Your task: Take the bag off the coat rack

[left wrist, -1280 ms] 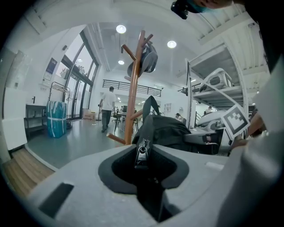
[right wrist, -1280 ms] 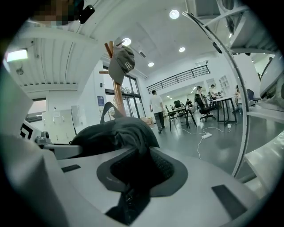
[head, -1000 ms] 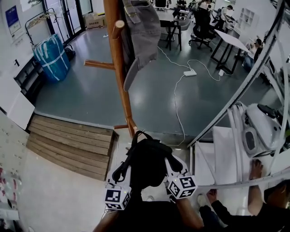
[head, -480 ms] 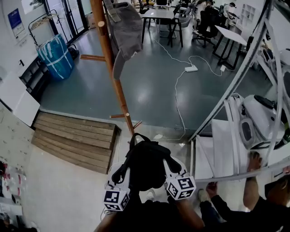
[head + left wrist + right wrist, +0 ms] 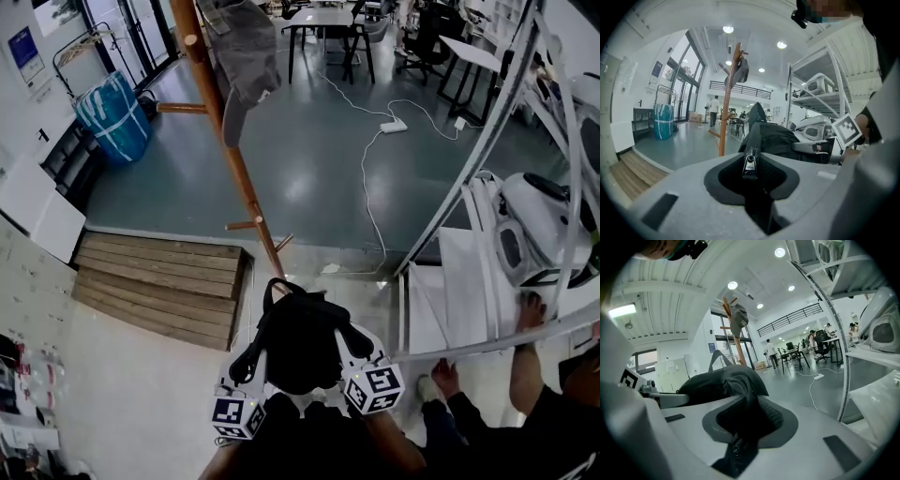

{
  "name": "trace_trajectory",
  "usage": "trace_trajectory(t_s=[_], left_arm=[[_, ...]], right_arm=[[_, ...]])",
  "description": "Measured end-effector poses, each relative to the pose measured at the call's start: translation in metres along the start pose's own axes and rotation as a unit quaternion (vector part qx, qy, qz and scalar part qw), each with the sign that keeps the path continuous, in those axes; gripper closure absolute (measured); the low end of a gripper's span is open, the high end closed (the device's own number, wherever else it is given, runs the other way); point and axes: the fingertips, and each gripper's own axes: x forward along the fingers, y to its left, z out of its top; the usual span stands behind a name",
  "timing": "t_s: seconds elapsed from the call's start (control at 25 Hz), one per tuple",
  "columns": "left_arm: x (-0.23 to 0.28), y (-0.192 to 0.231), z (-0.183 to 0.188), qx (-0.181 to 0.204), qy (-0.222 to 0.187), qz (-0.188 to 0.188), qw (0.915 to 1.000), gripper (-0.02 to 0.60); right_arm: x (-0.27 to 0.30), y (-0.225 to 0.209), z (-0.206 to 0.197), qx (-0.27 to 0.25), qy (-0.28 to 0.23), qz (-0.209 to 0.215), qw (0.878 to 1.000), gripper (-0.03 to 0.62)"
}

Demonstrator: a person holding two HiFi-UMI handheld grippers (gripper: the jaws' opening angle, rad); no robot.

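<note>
The black backpack (image 5: 298, 337) hangs between both grippers, well clear of the wooden coat rack (image 5: 228, 141) at eleven o'clock (a grey garment (image 5: 242, 47) hangs there). The left gripper (image 5: 751, 168) pinches a strap (image 5: 752, 138), the right gripper (image 5: 743, 427) a fabric fold (image 5: 746, 392). Such thin holds may slip and drop it.

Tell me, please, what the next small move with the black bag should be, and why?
Probably lower the black bag a little toward the floor, both claws shut. It already hangs clear of the coat rack, held between the left claw, clamped by its zipper, and the right claw, clamped on its fabric.
</note>
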Motion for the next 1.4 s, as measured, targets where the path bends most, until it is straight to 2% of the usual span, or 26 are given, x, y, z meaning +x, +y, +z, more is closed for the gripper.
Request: trace_trajectory(t_s=[0.24,0.6,1.04,1.4], left_arm=[[-0.012,0.013,-0.005,-0.008,-0.003,-0.013,0.9999,0.499],[-0.040,0.032,-0.004,0.005,-0.017,-0.049,0.9986,0.499],[-0.079,0.044,-0.008,-0.011,-0.018,-0.064,0.9978,0.499],[-0.099,0.046,-0.025,-0.023,-0.010,-0.073,0.9970,0.499]], right_arm=[[-0.004,0.019,-0.008,-0.004,0.002,-0.013,1.000,0.517],[-0.018,0.057,-0.012,-0.001,-0.005,-0.037,0.999,0.517],[-0.044,0.101,-0.035,0.005,0.011,-0.047,0.999,0.517],[-0.063,0.118,-0.050,0.008,0.023,-0.054,0.998,0.517]])
